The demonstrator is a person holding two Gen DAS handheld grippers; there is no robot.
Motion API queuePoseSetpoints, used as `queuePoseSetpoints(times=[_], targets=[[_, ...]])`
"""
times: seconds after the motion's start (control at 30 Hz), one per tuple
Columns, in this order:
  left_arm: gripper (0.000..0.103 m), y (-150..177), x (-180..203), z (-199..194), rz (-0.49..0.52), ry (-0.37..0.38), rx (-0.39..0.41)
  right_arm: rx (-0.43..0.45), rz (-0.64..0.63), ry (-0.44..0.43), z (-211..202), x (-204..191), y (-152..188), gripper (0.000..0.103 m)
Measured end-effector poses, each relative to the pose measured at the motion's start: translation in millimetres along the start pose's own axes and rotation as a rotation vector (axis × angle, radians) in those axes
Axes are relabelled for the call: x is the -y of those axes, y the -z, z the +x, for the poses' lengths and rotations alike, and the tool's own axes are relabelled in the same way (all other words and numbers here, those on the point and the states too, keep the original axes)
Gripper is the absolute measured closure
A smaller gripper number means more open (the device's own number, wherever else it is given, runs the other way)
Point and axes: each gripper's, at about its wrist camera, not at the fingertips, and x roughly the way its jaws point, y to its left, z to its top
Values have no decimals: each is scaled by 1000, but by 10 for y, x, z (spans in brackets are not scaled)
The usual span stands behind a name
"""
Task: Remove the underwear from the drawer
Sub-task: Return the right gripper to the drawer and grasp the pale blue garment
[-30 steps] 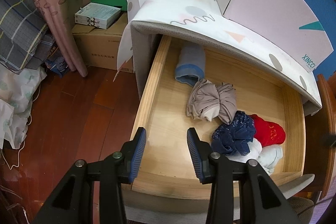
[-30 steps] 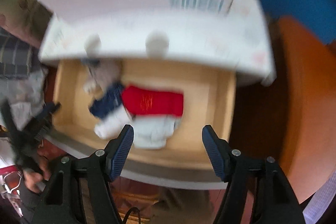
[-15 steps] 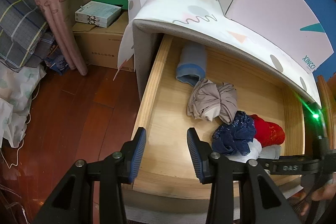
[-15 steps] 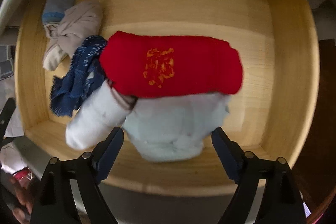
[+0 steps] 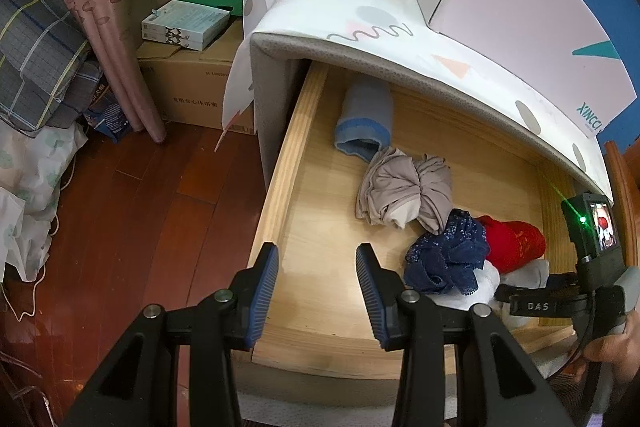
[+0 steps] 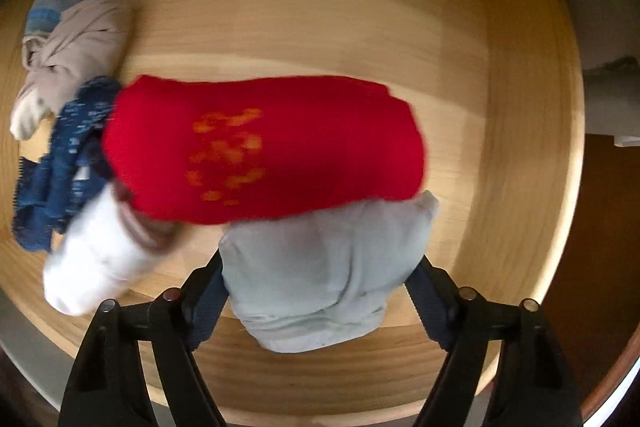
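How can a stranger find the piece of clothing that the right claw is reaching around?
Look in the open wooden drawer, at its front right. There, directly below the red roll, lies a pale grey-blue folded piece between the right claw's fingers. It is plain and pale.

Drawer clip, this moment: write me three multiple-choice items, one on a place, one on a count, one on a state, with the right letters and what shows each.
1. Where does the pale grey-blue bundle lie relative to the red bundle?
A. Behind it, at the drawer's back wall
B. In front of it, toward the drawer's front edge
C. Outside the drawer, on the floor

2. How many claws reach into the drawer?
A. None
B. One
C. Two

3. What is the state of the left claw?
A. Open, holding nothing
B. Shut on the dark blue bundle
C. Shut on the drawer rim

Answers: 1 B, the right wrist view shows it nearer the camera than the red bundle. 2 B, only the right claw is down among the clothes. 3 A, its fingers stand apart with bare wood between.
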Motion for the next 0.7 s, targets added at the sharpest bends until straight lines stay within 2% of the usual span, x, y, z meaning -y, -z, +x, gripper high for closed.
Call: queuePoseSetpoints(times=[0.17,0.37,0.47,0.7], targets=[[62,20,97,47,51,-1,-21,-12,-3,-36,40,105,-7,26],[62,93,348,134,183,74,-113,-27,-16,-57,85,138,-49,27],[62,159,472,135,241,95,-142,-24,-5,-62,88,186,-63,34],[62,288,718,255,325,133,-241,-10,-2,-37,114,348,159,48]])
